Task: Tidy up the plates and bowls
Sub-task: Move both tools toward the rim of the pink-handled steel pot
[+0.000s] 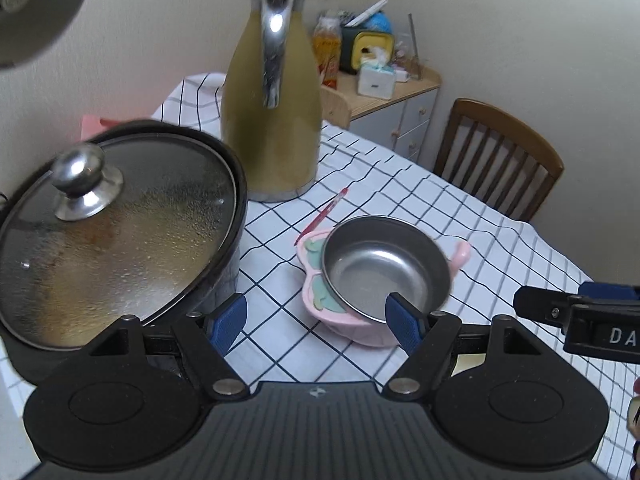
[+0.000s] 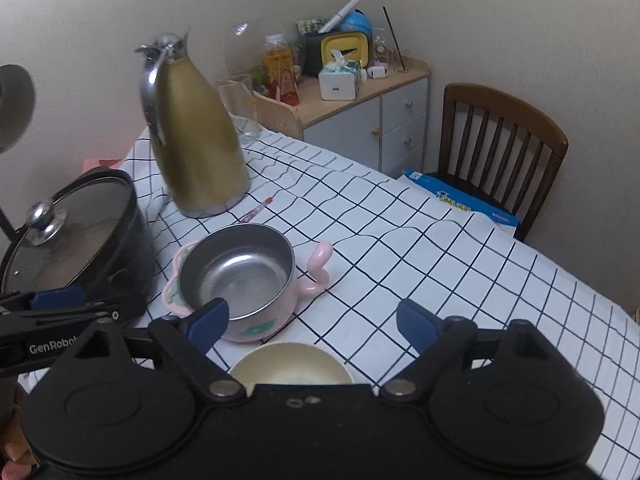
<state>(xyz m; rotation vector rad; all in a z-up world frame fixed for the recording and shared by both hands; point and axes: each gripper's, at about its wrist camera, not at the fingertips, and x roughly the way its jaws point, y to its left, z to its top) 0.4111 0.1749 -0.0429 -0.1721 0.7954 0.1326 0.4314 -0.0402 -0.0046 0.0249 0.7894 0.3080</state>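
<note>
Pink bowl (image 2: 256,304) with steel inner liner, curled pink handle, on checked cloth of worktop (image 2: 440,264), toward worktop's left side, just beside lidded black pot (image 1: 120,232). Cream bowl (image 2: 292,364) nearer front edge, close to pink bowl; contact unclear. Gold thermos jug (image 2: 196,140) toward back-left corner. Pink pen (image 2: 260,209) between jug and pink bowl. Left tool (image 1: 316,320) apart, nothing gripped, one blue pad over pink bowl's rim; touch unclear. Right tool (image 2: 312,324) apart, empty, above cream bowl.

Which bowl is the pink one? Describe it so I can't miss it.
On the checked tablecloth, look just in front of the tall gold thermos jug, beside the black lidded pot. The pink bowl has a steel lining and a curled pink handle, unlike the plain cream bowl nearer the camera.
</note>
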